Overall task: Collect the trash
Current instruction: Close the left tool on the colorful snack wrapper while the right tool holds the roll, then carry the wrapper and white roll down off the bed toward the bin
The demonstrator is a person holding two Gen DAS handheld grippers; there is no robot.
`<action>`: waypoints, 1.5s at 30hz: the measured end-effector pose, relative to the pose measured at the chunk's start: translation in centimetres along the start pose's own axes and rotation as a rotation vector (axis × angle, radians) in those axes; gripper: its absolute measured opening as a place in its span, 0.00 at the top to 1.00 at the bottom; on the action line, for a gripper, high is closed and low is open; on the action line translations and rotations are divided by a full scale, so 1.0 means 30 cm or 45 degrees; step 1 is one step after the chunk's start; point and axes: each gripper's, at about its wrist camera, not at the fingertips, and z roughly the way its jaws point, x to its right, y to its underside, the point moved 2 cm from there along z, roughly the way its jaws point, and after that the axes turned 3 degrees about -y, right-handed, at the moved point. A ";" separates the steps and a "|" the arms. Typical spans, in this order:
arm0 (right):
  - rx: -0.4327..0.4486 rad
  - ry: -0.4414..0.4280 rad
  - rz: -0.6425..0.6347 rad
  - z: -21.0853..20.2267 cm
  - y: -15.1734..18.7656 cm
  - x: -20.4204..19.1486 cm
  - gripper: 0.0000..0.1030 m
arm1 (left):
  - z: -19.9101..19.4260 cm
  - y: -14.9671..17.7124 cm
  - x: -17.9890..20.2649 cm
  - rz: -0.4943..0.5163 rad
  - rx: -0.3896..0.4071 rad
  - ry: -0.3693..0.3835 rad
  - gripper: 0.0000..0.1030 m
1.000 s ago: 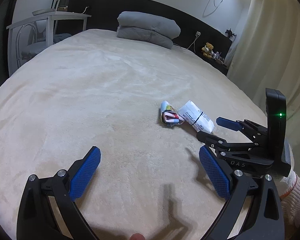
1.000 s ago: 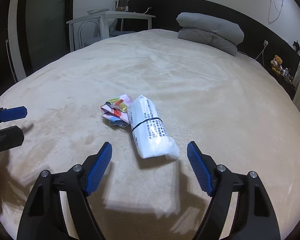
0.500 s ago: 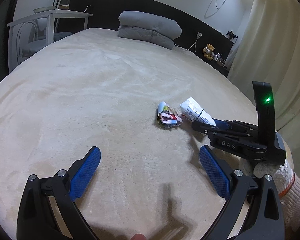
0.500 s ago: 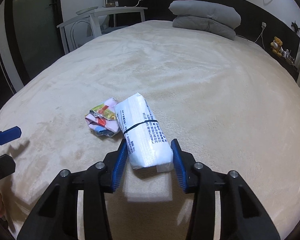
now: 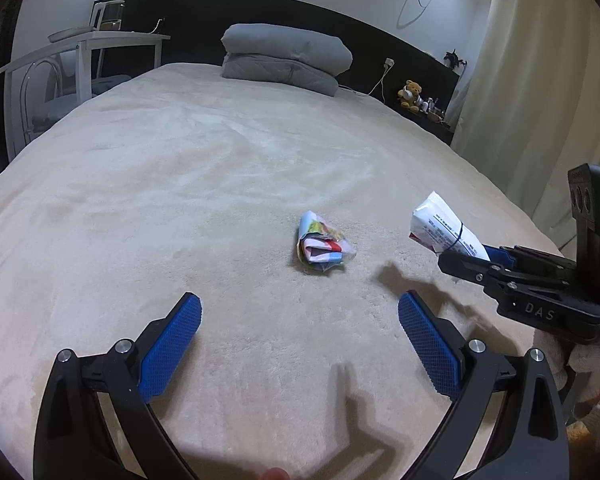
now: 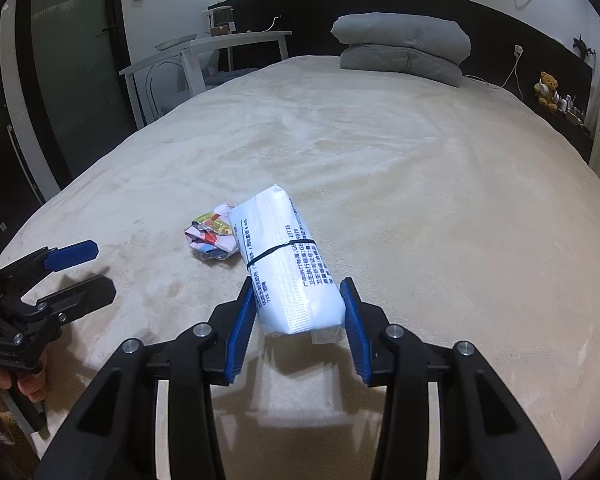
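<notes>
A white tissue pack (image 6: 288, 256) with black print and a dark band is clamped at its near end by my right gripper (image 6: 300, 312), lifted slightly off the beige bed (image 6: 440, 200). In the left wrist view the same pack (image 5: 444, 232) sticks out of the right gripper (image 5: 484, 260) at the right edge. A crumpled colourful wrapper (image 5: 320, 246) lies on the blanket ahead of my left gripper (image 5: 300, 328), which stands open and empty. From the right wrist view the wrapper (image 6: 210, 236) sits just left of the pack, with the left gripper (image 6: 80, 268) beyond it at the left edge.
Folded grey bedding (image 5: 284, 60) rests at the head of the bed. A white table and chair (image 5: 80, 64) stand to the left. A teddy bear (image 5: 410, 92) sits on a dark shelf, with curtains (image 5: 540, 80) at the right. A gloved hand (image 5: 588, 364) holds the right gripper.
My right gripper shut on the white tissue pack and raised it off the blanket, away from the wrapper. The left gripper edged closer to the wrapper and stayed open.
</notes>
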 end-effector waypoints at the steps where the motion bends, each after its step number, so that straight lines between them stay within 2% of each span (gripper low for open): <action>1: -0.003 0.004 0.002 -0.011 0.005 0.004 0.59 | 0.009 -0.007 0.007 0.000 0.001 0.001 0.06; 8: 0.028 -0.004 0.023 -0.104 0.025 0.046 0.59 | 0.078 -0.053 0.066 0.016 -0.002 -0.011 0.06; 13: 0.045 -0.009 0.020 -0.151 0.035 0.066 0.59 | 0.159 -0.064 0.112 0.104 -0.060 -0.103 0.07; 15: 0.050 -0.012 0.019 -0.162 0.037 0.073 0.59 | 0.189 -0.071 0.125 0.123 -0.080 -0.112 0.07; 23: 0.061 -0.016 0.034 -0.184 0.043 0.095 0.59 | 0.312 -0.091 0.140 0.150 -0.163 -0.203 0.26; 26: 0.061 -0.041 0.071 -0.186 0.041 0.107 0.59 | 0.341 -0.095 0.124 0.128 -0.182 -0.235 0.38; 28: 0.059 -0.049 0.078 -0.186 0.044 0.108 0.59 | 0.354 -0.093 0.116 0.124 -0.191 -0.244 0.50; 31: 0.054 -0.062 0.072 -0.187 0.048 0.098 0.59 | 0.351 -0.096 0.107 0.106 -0.182 -0.247 0.56; 45: 0.063 -0.074 0.140 -0.211 0.057 0.084 0.59 | 0.227 -0.091 0.132 0.079 -0.097 -0.176 0.57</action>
